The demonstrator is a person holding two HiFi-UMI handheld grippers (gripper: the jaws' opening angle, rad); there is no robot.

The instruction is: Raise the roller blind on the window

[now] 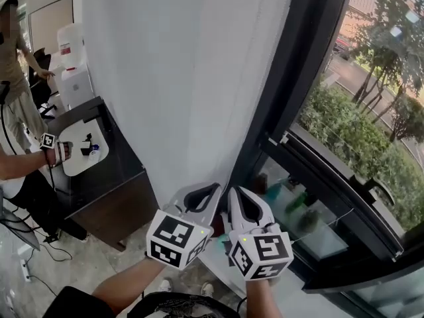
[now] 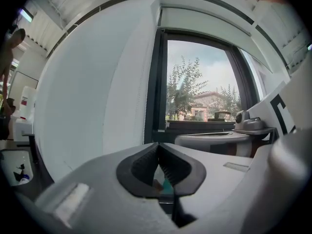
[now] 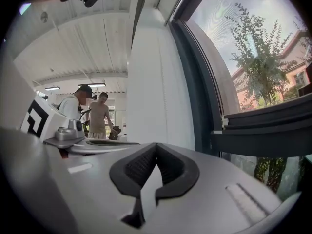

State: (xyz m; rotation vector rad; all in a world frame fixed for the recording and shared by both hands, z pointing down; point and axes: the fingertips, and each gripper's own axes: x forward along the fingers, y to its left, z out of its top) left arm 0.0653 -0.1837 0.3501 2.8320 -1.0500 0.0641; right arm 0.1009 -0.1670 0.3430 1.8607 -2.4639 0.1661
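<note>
The window [image 1: 358,131] has a dark frame [image 1: 298,78] that meets a broad white wall panel [image 1: 179,78]. In the left gripper view a white band of blind [image 2: 209,26] runs across the top of the glass. A thin beaded cord [image 2: 144,116] hangs by the frame's left edge. My left gripper [image 1: 215,188] [image 2: 158,146] and right gripper [image 1: 233,192] [image 3: 156,146] sit side by side low at the panel's foot, both pointing level at it. Each pair of jaws is shut, tips touching. I see nothing between them.
A dark desk [image 1: 99,171] with a white round tray [image 1: 86,144] stands at the left, beside a white dispenser [image 1: 73,65]. A person [image 1: 13,78] stands there, and another arm with a marker cube [image 1: 48,141] reaches in. Cables lie on the floor [image 1: 33,257].
</note>
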